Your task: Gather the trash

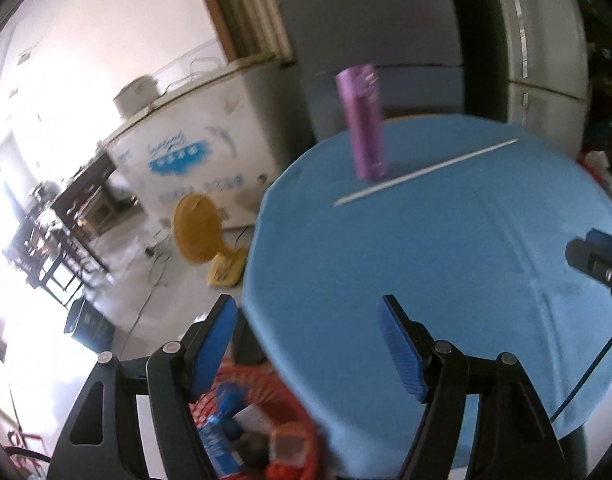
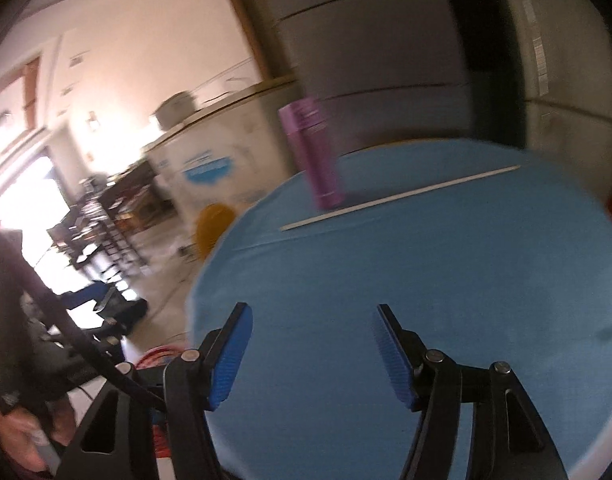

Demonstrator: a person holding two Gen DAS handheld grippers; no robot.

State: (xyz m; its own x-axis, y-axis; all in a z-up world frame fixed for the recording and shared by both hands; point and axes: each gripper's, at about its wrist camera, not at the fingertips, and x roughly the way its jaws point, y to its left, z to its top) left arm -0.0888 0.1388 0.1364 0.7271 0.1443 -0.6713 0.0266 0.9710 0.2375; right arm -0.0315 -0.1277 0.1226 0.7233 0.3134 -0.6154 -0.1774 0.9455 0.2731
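Observation:
A round table under a blue cloth (image 1: 446,264) (image 2: 406,272) fills both views. At its far side a purple bottle (image 1: 364,122) (image 2: 314,152) stands upright, and a thin white stick (image 1: 426,172) (image 2: 402,196) lies just in front of it. My left gripper (image 1: 308,322) is open over the table's near left edge, nothing between its blue pads. Below it on the floor stands a red mesh basket (image 1: 289,404) holding blue wrappers and other trash. My right gripper (image 2: 312,330) is open and empty above the near cloth. Its dark tip (image 1: 598,260) shows at the right edge of the left wrist view.
A white chest freezer (image 1: 193,152) stands left of the table with a yellow fan (image 1: 197,236) on the floor before it. Grey cabinets (image 1: 370,32) and a white fridge (image 1: 546,48) lie behind the table. Dark furniture (image 1: 65,216) stands farther left, and a hand (image 2: 17,436) is at the lower left.

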